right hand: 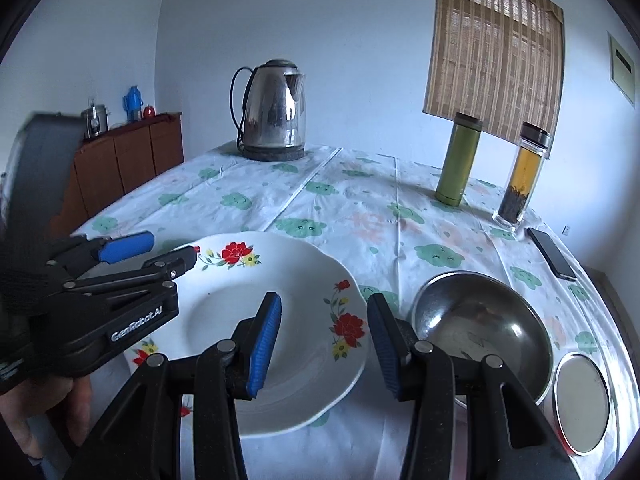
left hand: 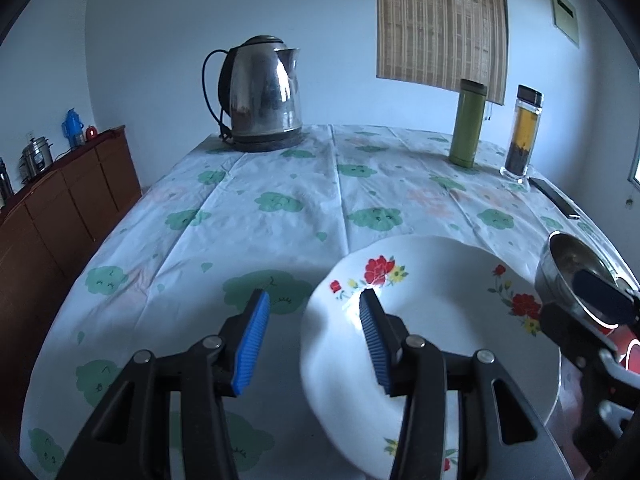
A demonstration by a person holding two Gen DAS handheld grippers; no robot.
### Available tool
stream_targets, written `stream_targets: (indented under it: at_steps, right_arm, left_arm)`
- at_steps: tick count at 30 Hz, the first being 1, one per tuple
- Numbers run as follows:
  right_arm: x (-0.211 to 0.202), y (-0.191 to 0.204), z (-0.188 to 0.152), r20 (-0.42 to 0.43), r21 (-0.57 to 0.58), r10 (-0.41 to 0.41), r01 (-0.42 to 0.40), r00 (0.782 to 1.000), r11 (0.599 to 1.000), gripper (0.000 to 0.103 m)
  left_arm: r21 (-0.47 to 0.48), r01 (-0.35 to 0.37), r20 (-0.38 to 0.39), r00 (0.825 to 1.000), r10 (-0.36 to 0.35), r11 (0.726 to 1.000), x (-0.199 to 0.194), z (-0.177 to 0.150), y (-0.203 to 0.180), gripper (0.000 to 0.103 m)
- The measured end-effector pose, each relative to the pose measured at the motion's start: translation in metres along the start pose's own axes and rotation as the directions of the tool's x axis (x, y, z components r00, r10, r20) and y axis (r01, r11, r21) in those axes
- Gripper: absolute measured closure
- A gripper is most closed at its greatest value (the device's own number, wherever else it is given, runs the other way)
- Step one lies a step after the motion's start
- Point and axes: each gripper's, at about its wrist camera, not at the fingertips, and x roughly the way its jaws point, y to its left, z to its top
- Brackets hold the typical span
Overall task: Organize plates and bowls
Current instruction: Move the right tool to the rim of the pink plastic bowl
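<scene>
A white plate [left hand: 436, 320] with red flowers lies on the table; it also shows in the right wrist view [right hand: 256, 304]. A steel bowl [right hand: 484, 328] sits just right of it, seen at the right edge of the left wrist view [left hand: 568, 272]. My left gripper [left hand: 314, 312] is open, its fingers straddling the plate's left rim; it also shows in the right wrist view [right hand: 160, 250]. My right gripper [right hand: 324, 316] is open above the plate's right rim, next to the bowl.
A steel kettle [left hand: 260, 96] stands at the table's far side. A green flask [left hand: 468, 124], a tea bottle [left hand: 524, 132] and a phone [right hand: 552, 254] are at far right. A round steel lid [right hand: 582, 400] lies near right. A wooden cabinet [left hand: 60, 208] stands left.
</scene>
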Motion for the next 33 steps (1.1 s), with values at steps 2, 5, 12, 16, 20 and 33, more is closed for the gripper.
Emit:
stream_targets:
  at_steps: [2, 5, 12, 16, 20, 33]
  right_arm:
    - [-0.008, -0.002, -0.001, 0.012, -0.007, -0.007, 0.007, 1.000, 1.000, 0.056]
    - [-0.021, -0.010, -0.004, 0.020, -0.003, -0.012, 0.012, 1.000, 1.000, 0.056]
    - [-0.051, -0.041, -0.019, 0.024, 0.019, -0.051, 0.051, 0.998, 0.999, 0.056]
    - [-0.055, -0.053, -0.026, 0.014, 0.035, -0.071, 0.071, 0.997, 0.997, 0.056]
    - [-0.064, -0.063, -0.034, 0.015, 0.039, -0.082, 0.081, 0.997, 0.996, 0.056]
    - [-0.116, -0.129, -0.076, 0.018, 0.135, -0.195, 0.190, 0.981, 0.972, 0.056]
  left_arm:
    - [0.011, 0.000, 0.001, 1.000, 0.000, 1.000, -0.006, 0.000, -0.005, 0.056]
    - [0.036, 0.020, -0.005, 1.000, -0.019, 0.999, -0.018, -0.003, -0.018, 0.056]
    - [0.080, 0.117, -0.046, 0.992, -0.113, 0.990, -0.035, -0.016, -0.060, 0.056]
    - [0.110, 0.162, -0.050, 0.986, -0.157, 0.981, -0.046, -0.022, -0.085, 0.056]
    - [0.113, 0.204, -0.069, 0.978, -0.197, 0.972, -0.054, -0.026, -0.102, 0.056]
    - [0.175, 0.412, -0.088, 0.911, -0.403, 0.894, -0.087, -0.051, -0.165, 0.056]
